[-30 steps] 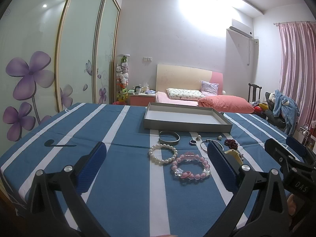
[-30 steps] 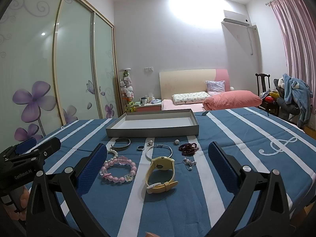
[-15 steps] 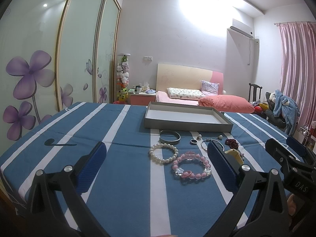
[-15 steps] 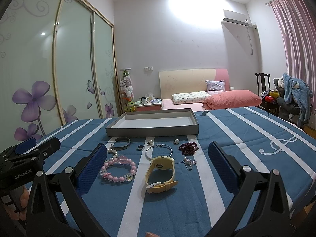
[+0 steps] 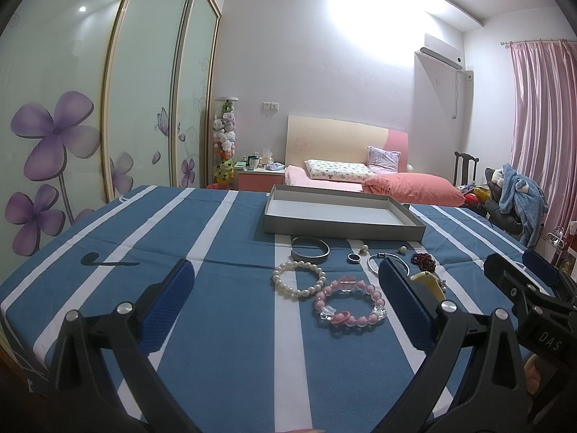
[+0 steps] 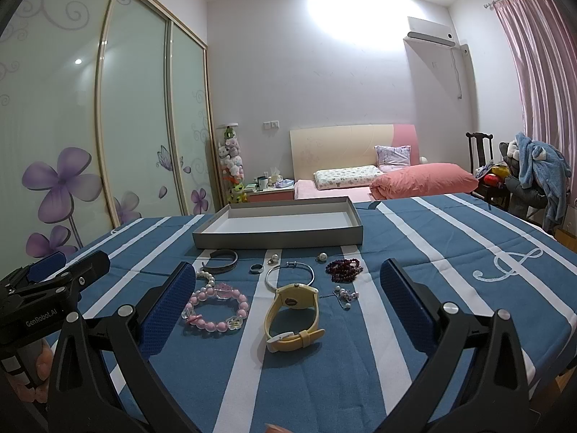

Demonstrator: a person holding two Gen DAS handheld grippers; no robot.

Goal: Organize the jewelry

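Hovering wide-open and empty, left gripper (image 5: 285, 301) and right gripper (image 6: 285, 301) — pink beaded bracelet (image 5: 349, 306) lies just ahead of left, cream plastic wristwatch (image 6: 293, 316) ahead of right, empty grey cardboard tray (image 6: 279, 231) beyond.

Room was evenly lit from overhead, ceiling glare bloomed white on the back wall (image 5: 360, 36), wardrobe doors (image 6: 137, 108) reflected spot lamps, shadows stayed soft, and fisheye edges curved with dark vignetted corners.
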